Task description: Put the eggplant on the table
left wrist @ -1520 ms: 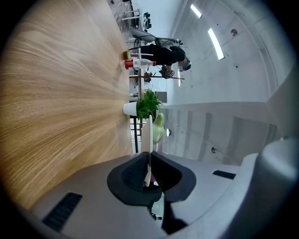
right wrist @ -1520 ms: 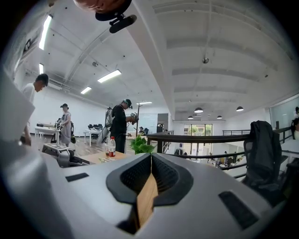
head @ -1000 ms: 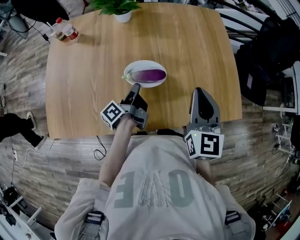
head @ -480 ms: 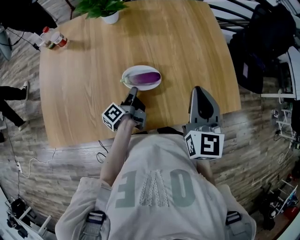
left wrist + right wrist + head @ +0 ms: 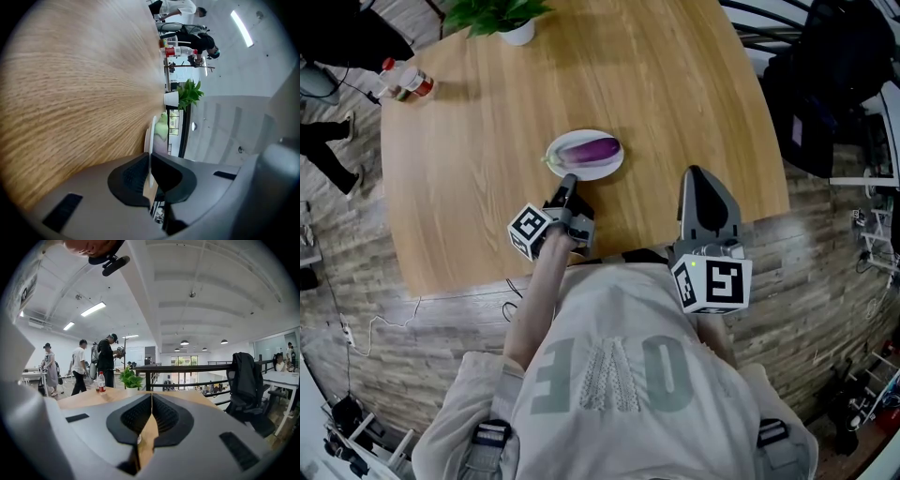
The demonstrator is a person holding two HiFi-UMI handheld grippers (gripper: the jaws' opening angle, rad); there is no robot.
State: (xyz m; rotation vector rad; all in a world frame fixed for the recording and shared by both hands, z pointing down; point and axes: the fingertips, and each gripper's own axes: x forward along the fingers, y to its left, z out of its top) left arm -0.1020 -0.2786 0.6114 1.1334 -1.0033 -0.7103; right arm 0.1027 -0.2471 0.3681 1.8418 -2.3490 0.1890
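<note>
A purple eggplant (image 5: pixel 590 149) with a green stem lies on a white plate (image 5: pixel 558 165) in the middle of the wooden table (image 5: pixel 487 187). My left gripper (image 5: pixel 570 179) is low over the table just short of the plate's near rim, shut with nothing in it. In the left gripper view, which is rolled on its side, the left gripper (image 5: pixel 150 160) points at the plate's rim (image 5: pixel 152 133) and the eggplant's stem (image 5: pixel 162 125) beyond. My right gripper (image 5: pixel 698 178) hovers over the table's near right part, shut and empty; the right gripper (image 5: pixel 151 402) points level across the table.
A potted plant (image 5: pixel 502 17) stands at the table's far edge and a bottle (image 5: pixel 405 84) at its far left corner. A chair draped with dark clothes (image 5: pixel 839 84) and a railing lie to the right. A person's legs (image 5: pixel 328 155) show on the floor at left.
The left gripper has sunk a little toward the table, still just short of the plate. The right gripper, plate and eggplant have stayed put. The head view has shifted slightly.
</note>
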